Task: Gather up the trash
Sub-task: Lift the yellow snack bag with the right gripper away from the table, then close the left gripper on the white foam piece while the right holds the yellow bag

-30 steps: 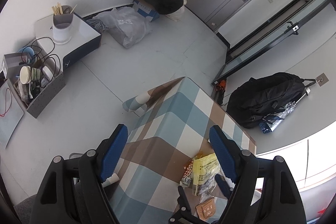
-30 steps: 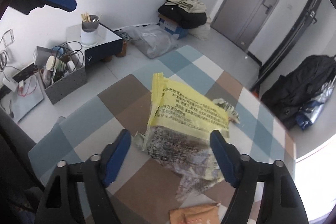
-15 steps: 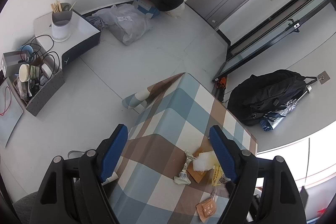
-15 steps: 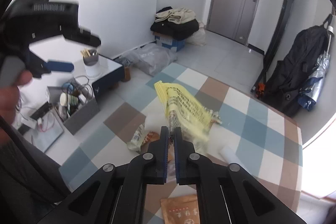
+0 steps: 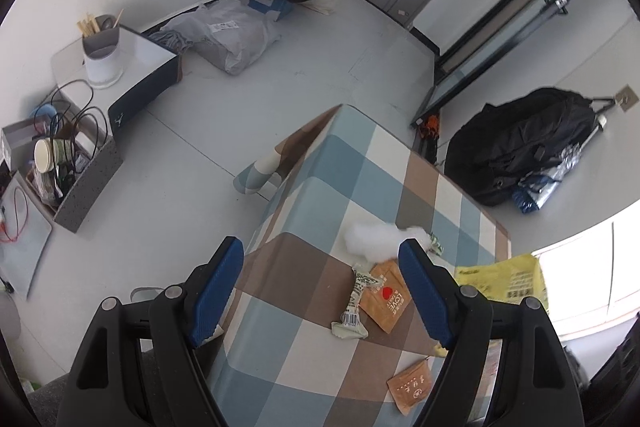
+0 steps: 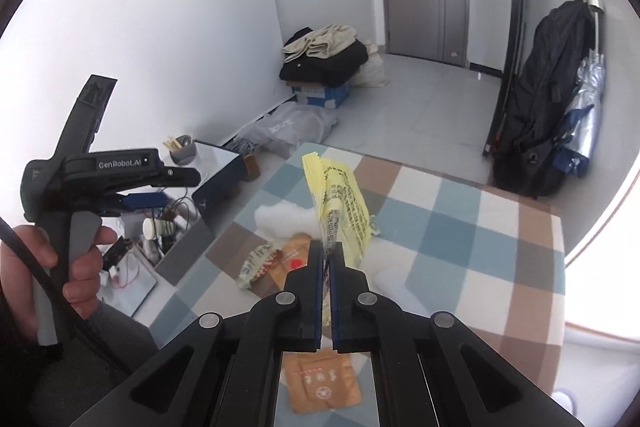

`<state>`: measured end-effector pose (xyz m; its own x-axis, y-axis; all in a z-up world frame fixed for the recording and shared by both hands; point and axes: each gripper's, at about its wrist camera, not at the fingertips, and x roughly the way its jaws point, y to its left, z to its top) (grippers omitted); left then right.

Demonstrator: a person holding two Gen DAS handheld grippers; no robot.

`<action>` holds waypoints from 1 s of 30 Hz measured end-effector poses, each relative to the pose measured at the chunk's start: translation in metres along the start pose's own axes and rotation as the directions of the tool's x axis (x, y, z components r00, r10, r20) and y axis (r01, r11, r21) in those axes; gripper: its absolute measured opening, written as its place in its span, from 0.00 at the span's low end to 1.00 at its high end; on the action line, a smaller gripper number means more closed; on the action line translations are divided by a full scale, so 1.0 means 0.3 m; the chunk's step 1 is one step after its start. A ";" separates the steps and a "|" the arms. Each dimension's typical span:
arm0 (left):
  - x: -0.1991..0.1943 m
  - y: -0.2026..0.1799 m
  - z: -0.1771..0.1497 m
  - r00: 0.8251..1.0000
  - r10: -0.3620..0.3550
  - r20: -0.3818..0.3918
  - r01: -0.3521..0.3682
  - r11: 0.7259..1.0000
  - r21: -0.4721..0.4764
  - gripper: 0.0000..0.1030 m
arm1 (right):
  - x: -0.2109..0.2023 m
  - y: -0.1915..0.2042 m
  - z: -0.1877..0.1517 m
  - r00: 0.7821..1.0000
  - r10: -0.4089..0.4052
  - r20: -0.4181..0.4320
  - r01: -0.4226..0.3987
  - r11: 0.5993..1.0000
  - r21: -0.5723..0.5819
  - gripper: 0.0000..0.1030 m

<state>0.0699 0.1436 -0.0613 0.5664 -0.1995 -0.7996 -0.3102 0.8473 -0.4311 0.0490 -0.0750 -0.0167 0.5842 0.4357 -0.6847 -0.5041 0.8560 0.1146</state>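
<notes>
Item: yellow wrapper [image 6: 340, 203] | Location: pinched in your right gripper [image 6: 329, 259], lifted off the checked table [image 6: 460, 227]; a second ago it lay flat between spread fingers | Your left gripper [image 5: 320, 287]: wide, empty.

The right-hand finger of the left tongs [image 5: 320, 287] is covering part of the yellow bag [image 5: 508, 277]. The brown packet [image 6: 322, 383] is lying half hidden under the right tongs [image 6: 328, 259], its print blurring.
</notes>
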 end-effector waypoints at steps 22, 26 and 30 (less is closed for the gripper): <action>0.168 -0.222 -0.043 0.976 0.173 -0.134 -0.104 0.906 0.411 0.75 | -0.087 -0.269 -0.048 0.996 0.020 0.092 -0.038 0.980 0.197 0.02; 0.252 -0.297 -0.050 0.951 0.284 -0.121 -0.141 0.748 0.648 0.75 | -0.093 -0.318 -0.054 0.996 0.019 0.087 -0.039 0.971 0.235 0.02; 0.281 -0.310 -0.016 0.956 0.282 -0.080 -0.152 0.711 0.686 0.75 | -0.098 -0.347 -0.067 0.997 0.020 0.078 -0.039 0.969 0.244 0.02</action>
<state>0.1428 0.0457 -0.0906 0.3931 0.0084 -0.9195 0.2172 0.9708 0.1017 0.0713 -0.1825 -0.0230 0.6217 0.4731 -0.6242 -0.3554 0.8806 0.3134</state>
